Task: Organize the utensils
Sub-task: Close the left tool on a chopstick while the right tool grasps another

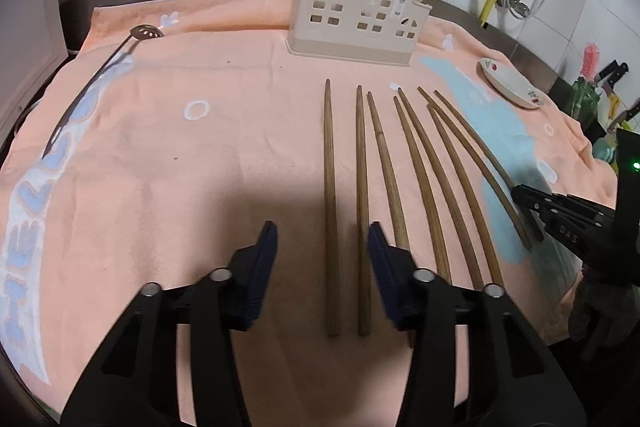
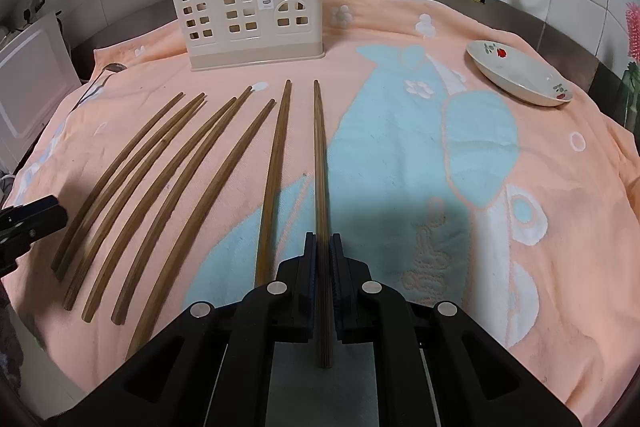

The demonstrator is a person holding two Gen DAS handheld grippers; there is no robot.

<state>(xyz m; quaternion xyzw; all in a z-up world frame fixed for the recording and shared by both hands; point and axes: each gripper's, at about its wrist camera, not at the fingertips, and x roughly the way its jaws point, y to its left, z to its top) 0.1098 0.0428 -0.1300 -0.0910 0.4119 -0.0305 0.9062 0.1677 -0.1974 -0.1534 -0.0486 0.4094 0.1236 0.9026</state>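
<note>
My right gripper [image 2: 323, 267] has its jaws clamped on a chopstick [image 2: 320, 167] near its thick end: light, stiff, slick wood. Left gripper [image 1: 323, 247] jaws half open, two chopsticks [image 1: 346, 211] between, ungripped.

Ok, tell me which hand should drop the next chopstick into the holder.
Right. The right gripper is already shut on a chopstick that points toward the holder. The left gripper is open over two chopsticks on the towel, holding nothing.
</note>
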